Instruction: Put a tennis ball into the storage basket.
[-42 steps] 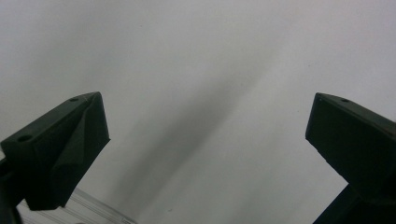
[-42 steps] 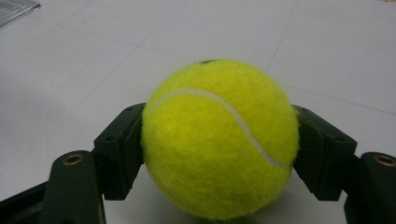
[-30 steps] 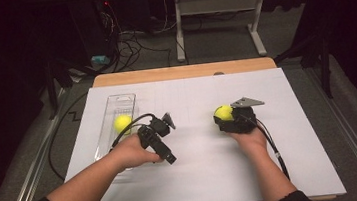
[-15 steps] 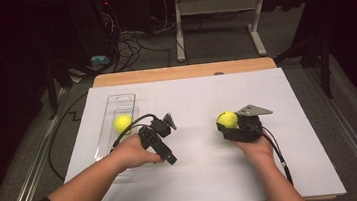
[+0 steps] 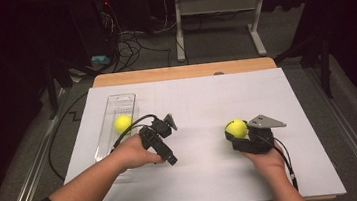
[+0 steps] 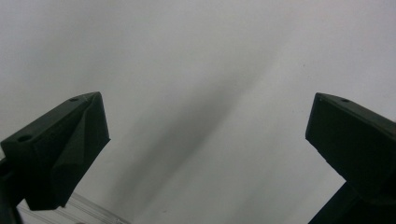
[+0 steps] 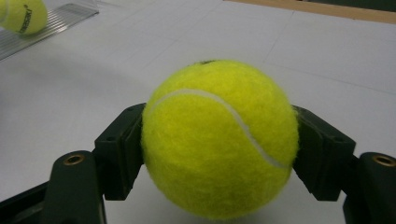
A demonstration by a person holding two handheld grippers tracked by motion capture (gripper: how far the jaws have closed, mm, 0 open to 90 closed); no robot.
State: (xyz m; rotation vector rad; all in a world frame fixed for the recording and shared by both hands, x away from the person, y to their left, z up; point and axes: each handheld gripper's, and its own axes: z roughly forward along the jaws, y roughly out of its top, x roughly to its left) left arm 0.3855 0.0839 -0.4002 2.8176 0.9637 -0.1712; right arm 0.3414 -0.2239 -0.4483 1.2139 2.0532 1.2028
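My right gripper (image 5: 241, 137) (image 7: 219, 154) is shut on a yellow tennis ball (image 5: 236, 127) (image 7: 219, 121), with one pad pressing each side, just above the white sheet at the right of the table. A second yellow tennis ball (image 5: 122, 123) (image 7: 19, 15) lies in a clear plastic tray (image 5: 127, 100) (image 7: 60, 18) at the left. My left gripper (image 5: 162, 138) (image 6: 205, 135) hovers just right of the tray. Its jaws stand wide open over bare paper with nothing between them.
A white paper sheet (image 5: 201, 98) covers the table, and a wooden edge (image 5: 183, 72) shows at the far side. Cables (image 5: 130, 47) and a metal table frame (image 5: 217, 11) lie on the dark floor beyond. A black cable (image 5: 287, 162) trails from the right gripper.
My right gripper has carried the tennis ball to the right and nearer to the person. The left hand, the tray and its ball have stayed put.
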